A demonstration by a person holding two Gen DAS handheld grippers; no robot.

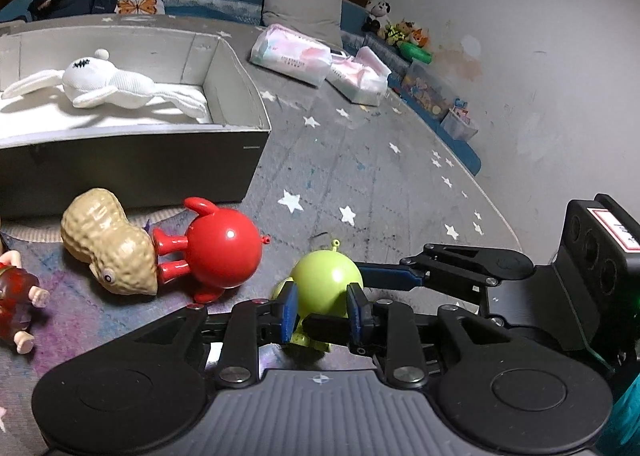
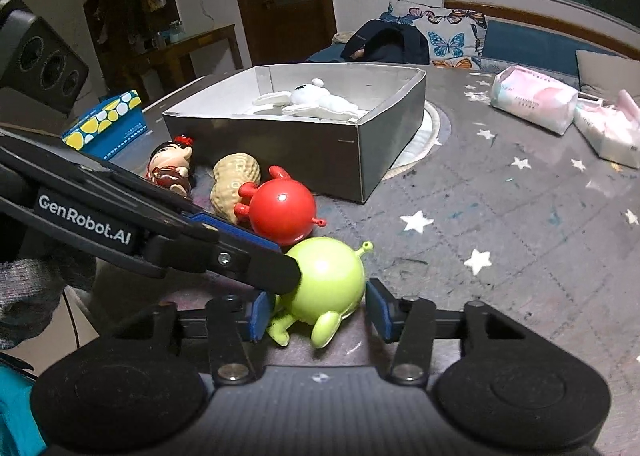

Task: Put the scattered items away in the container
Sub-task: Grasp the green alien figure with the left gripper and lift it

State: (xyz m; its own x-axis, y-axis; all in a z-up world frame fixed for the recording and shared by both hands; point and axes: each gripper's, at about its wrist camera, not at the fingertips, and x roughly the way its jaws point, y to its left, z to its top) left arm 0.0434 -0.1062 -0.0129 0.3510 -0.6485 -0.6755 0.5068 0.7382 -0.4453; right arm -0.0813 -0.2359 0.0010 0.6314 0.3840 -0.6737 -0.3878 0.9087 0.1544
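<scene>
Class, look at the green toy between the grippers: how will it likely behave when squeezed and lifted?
The green toy has a round, glossy body, so it may slip between the pads or roll if nudged. It looks like hard, probably hollow plastic, likely stiff and light. Its thin antenna could snap if caught.

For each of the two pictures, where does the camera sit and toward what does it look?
Left wrist view: sits on the left hand-held gripper, looks along its fingers at the green toy, beyond it the grey box; the right hand-held gripper enters from the right.
Right wrist view: sits on the right hand-held gripper, looks at the same green toy, box behind; the left hand-held gripper crosses from the left.
Shared: green toy, red toy, peanut toy, white rabbit in the box.
</scene>
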